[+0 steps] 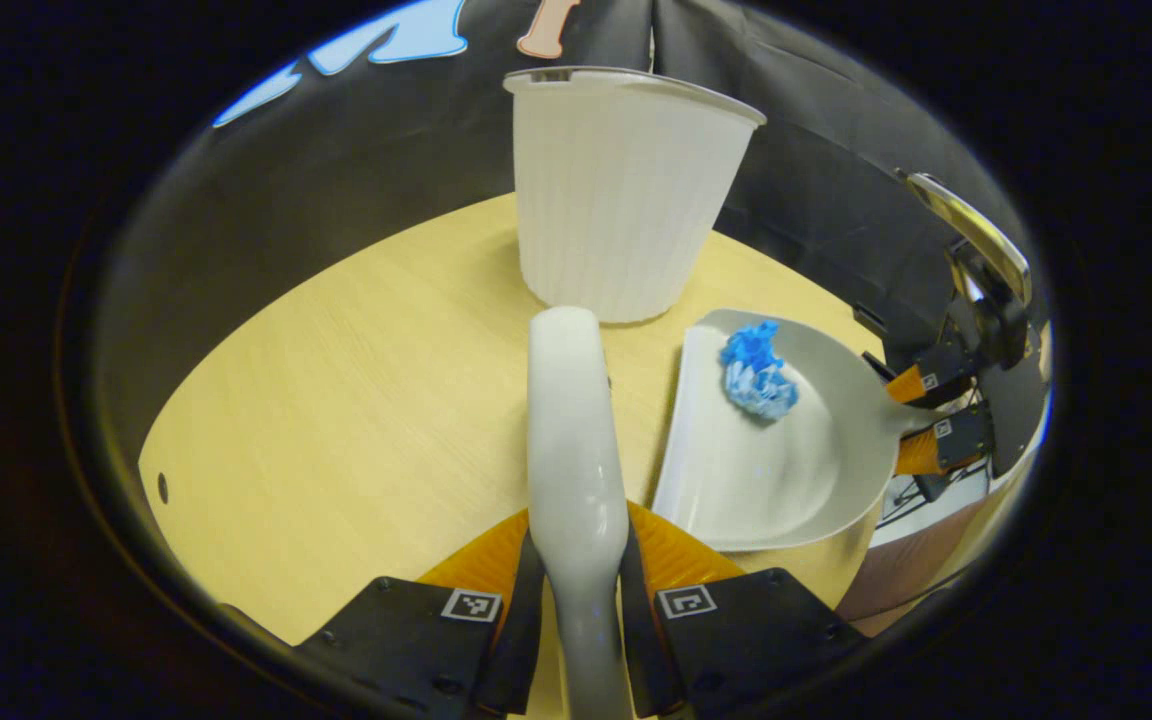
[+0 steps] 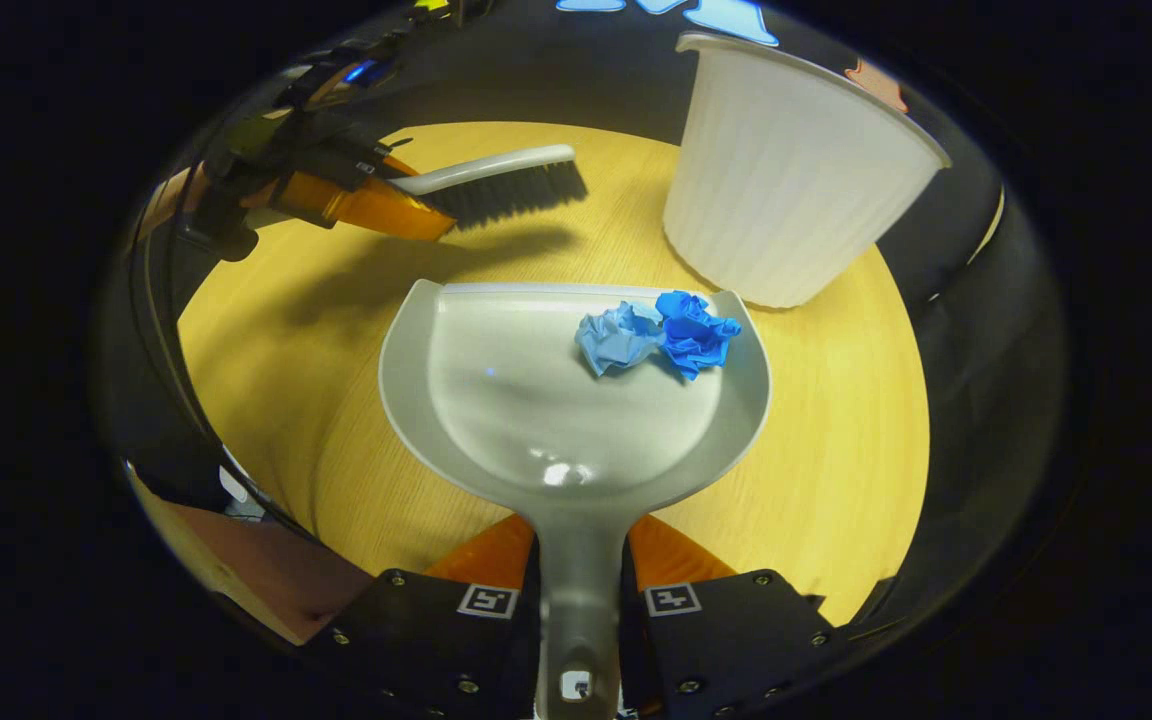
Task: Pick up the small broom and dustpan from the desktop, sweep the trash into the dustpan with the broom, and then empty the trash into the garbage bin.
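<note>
Both pairs of jaws are clamped: the left gripper (image 1: 576,590) on the broom (image 1: 573,440) handle, the right gripper (image 2: 581,600) on the dustpan (image 2: 496,400) handle. Crumpled blue trash (image 2: 658,336) lies in the pan's far right part, near the white garbage bin (image 2: 786,190) standing on the worktop (image 2: 836,450).

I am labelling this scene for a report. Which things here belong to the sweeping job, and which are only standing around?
Belong to the job:
- broom, held by the left gripper
- dustpan, held by the right gripper
- crumpled blue paper in the dustpan
- white bin

Only around:
- wooden table
- black cloth wall
</note>
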`<state>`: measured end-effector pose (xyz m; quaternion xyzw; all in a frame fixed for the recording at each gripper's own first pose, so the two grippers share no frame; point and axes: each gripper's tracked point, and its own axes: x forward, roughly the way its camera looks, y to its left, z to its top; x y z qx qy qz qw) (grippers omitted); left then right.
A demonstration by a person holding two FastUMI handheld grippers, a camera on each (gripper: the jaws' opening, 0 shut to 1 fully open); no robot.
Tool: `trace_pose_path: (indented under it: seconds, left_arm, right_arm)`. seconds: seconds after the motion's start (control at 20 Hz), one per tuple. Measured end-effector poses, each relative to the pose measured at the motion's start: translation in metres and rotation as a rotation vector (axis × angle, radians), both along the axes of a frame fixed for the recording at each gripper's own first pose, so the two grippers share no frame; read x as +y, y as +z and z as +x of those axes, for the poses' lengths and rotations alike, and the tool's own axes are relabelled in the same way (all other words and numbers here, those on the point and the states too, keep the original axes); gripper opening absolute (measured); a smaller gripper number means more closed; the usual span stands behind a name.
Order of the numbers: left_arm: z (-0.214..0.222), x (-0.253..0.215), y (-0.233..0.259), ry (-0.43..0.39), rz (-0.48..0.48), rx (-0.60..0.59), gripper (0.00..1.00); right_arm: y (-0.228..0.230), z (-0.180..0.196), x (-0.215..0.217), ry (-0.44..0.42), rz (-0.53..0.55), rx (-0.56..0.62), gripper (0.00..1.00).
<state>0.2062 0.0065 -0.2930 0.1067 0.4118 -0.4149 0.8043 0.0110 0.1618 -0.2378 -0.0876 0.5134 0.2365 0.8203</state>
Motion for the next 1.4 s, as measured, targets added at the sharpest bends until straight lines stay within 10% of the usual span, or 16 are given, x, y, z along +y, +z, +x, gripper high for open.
trace_pose_path:
  seconds: [0.45, 1.4]
  left_arm:
    - [0.036, 0.138, -0.027, 0.066, 0.001, -0.038, 0.43]
    - [-0.051, 0.211, -0.151, 0.272, -0.032, -0.051, 0.45]
  right_arm:
    - [-0.005, 0.000, 0.016, -0.093, 0.032, -0.016, 0.31]
    - [0.036, 0.062, 0.010, -0.138, 0.130, -0.043, 0.31]
